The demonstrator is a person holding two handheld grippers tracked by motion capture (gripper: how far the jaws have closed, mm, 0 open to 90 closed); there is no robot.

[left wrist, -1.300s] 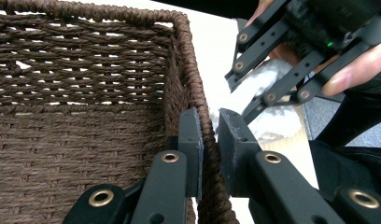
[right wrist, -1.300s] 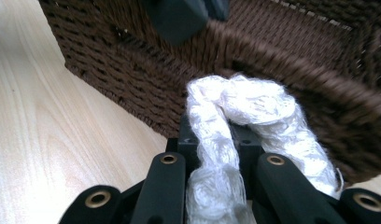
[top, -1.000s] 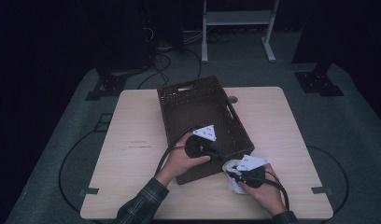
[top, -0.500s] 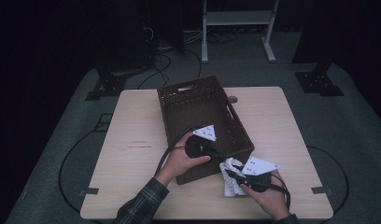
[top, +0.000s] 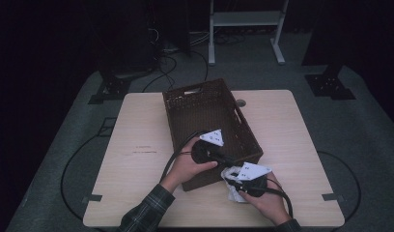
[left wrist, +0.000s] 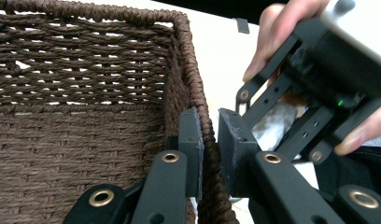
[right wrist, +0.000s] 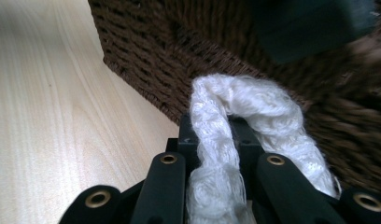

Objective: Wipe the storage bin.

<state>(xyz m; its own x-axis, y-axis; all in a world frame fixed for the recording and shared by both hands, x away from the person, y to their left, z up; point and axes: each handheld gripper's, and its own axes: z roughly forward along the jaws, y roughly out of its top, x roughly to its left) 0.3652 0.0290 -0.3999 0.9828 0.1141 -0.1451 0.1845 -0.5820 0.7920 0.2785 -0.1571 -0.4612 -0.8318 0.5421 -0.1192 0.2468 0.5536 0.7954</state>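
One white fluffy cloth (right wrist: pixel 235 135) — soft, loosely bunched, clamped in the right gripper (top: pixel 247 182) at the table's (top: pixel 137 154) near edge, just outside the brown woven basket (top: pixel 204 101). Left gripper (left wrist: pixel 208 149) clamped on basket rim. Risk — trailing folds may snag the wicker, dragging the cloth loose.

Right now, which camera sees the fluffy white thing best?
The right gripper view: the white fluffy cloth sits close up, pinched between that gripper's jaws. The high view shows a small white patch; the left gripper view shows a pale sliver.
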